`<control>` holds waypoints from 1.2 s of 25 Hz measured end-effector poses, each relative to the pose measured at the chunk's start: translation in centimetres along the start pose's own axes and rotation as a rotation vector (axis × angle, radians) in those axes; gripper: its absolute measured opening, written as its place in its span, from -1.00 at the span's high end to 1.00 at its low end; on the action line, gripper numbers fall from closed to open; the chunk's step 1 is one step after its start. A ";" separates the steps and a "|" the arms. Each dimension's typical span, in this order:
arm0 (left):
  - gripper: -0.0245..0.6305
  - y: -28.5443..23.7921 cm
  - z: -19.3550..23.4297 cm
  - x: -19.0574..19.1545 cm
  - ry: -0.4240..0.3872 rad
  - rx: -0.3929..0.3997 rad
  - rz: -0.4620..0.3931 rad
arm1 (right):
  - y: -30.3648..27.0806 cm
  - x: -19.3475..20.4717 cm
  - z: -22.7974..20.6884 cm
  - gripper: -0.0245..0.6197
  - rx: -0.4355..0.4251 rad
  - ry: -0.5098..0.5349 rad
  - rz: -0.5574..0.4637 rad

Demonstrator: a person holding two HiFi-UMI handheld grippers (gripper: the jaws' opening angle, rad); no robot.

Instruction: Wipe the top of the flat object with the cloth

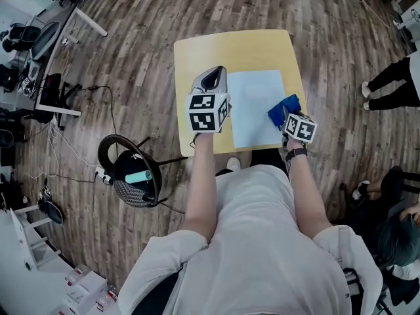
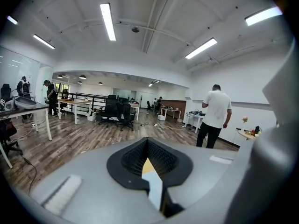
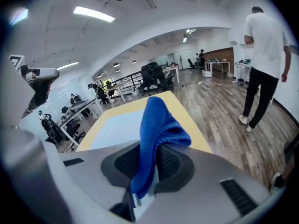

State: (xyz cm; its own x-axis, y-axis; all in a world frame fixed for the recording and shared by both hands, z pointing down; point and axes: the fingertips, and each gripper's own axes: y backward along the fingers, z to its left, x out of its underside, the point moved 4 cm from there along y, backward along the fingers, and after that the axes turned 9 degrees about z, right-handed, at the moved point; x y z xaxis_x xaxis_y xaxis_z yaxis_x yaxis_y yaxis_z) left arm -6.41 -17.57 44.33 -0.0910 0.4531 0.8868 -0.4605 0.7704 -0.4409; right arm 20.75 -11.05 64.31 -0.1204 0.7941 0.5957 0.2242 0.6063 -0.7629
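Has a black chair (image 1: pixel 128 169) close on the left. Reaches both forearms over the yellow table (image 1: pixel 197 51). Pinches the blue cloth (image 1: pixel 283 105) in the right gripper (image 1: pixel 287 115) at the flat sheet's (image 1: pixel 252 104) right edge. Holds the left gripper (image 1: pixel 211 79) pressed together, empty, above its left edge. Farther right, a person's legs (image 1: pixel 390 84).

no readable text, labels or numbers.

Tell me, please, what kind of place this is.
Most likely an open-plan office or lab workroom. It has long ceiling strip lights, several desks with black office chairs spread over one large room, and a wood-plank floor.
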 end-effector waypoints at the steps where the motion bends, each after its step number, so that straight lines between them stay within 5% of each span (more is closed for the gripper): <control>1: 0.91 -0.1 -0.4 -0.1 -0.006 0.006 0.001 | 0.4 -0.1 -1.1 0.71 0.028 -0.010 -0.006; 6: 0.91 0.1 -1.3 -0.5 -0.024 0.012 -0.005 | 2.1 -0.5 -5.0 0.71 0.102 -0.068 -0.041; 11: 0.91 0.5 -0.6 -0.5 -0.013 -0.008 -0.008 | 2.2 -1.2 -3.8 0.71 0.070 -0.053 -0.052; 21: 0.91 2.8 2.3 -0.1 0.031 -0.107 -0.022 | 0.3 -3.9 11.7 0.71 -0.304 0.148 -0.035; 30: 0.91 4.9 5.1 0.8 0.061 -0.171 -0.030 | -2.0 2.1 22.4 0.71 -0.481 0.369 0.128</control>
State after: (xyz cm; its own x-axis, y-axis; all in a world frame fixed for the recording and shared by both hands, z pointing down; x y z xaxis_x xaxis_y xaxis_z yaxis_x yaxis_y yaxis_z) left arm -13.21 -15.67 43.62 -0.0238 0.4513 0.8921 -0.3047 0.8466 -0.4364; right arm -1.60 -9.65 61.43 0.2594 0.7406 0.6198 0.6357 0.3522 -0.6869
